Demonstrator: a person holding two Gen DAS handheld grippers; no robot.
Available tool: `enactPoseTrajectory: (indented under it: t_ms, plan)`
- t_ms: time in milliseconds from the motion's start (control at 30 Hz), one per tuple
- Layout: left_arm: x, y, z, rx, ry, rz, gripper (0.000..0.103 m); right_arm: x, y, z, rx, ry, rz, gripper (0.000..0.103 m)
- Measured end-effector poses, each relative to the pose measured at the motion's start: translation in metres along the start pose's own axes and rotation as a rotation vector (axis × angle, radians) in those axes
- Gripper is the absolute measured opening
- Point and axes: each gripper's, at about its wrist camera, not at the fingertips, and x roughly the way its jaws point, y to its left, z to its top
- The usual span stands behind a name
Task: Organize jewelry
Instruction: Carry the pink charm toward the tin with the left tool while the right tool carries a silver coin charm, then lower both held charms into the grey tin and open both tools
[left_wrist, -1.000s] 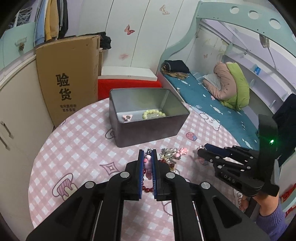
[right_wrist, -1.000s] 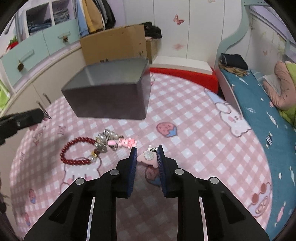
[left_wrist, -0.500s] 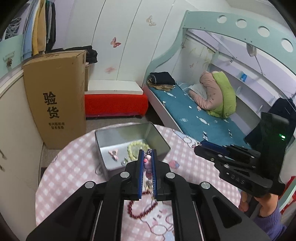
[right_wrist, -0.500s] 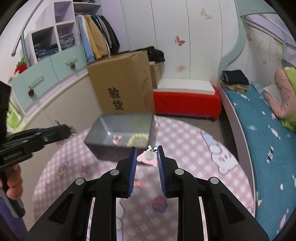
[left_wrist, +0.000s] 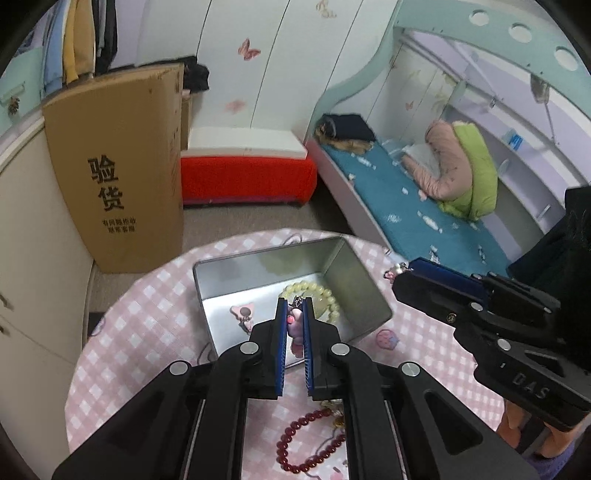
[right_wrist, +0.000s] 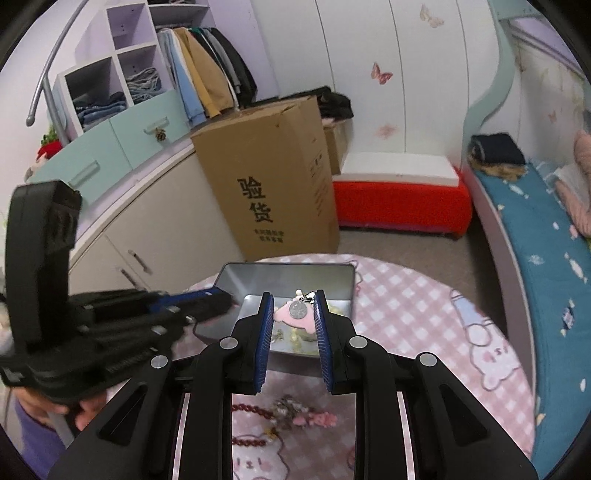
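Observation:
A grey metal tin (left_wrist: 365, 291) stands open on the pink checked table (left_wrist: 147, 306); it also shows in the right wrist view (right_wrist: 343, 273). Inside lie a pale green bead bracelet (left_wrist: 325, 295) and a pink charm (left_wrist: 242, 313). My left gripper (left_wrist: 294, 314) is shut on a small pink charm (left_wrist: 294, 325) and holds it above the tin. My right gripper (right_wrist: 293, 308) is shut on a pink charm with a silver disc (right_wrist: 297, 312), also above the tin. A dark red bead bracelet (left_wrist: 306, 448) and a cluster of charms (right_wrist: 299, 417) lie on the table.
A tall cardboard box (left_wrist: 118, 166) stands on the floor behind the table. A red bench (left_wrist: 247, 177) and a bed with a blue cover (left_wrist: 413, 214) are further back. White cabinets (right_wrist: 147, 221) run along the left.
Both grippers have risen from the table with their charms and now hover over the open tin. The red bracelet and charm cluster stayed on the table.

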Motion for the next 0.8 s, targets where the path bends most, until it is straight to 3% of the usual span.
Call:
enactPoseTrajectory:
  t_ms: [267,567,800]
  plan:
    - [0.037,0.012,-0.005,-0.037,0.1,0.0,0.006,0.04,-0.014,-0.004,0.058,0.082,0.03,0.023]
    - [0.041,0.017,-0.004,-0.043,0.111,0.003,0.008,0.057,-0.016,-0.007,0.072,0.107,0.034,0.023]
    - [0.037,0.015,-0.003,-0.041,0.09,-0.001,0.031,0.06,-0.017,-0.01,0.073,0.12,0.037,0.023]
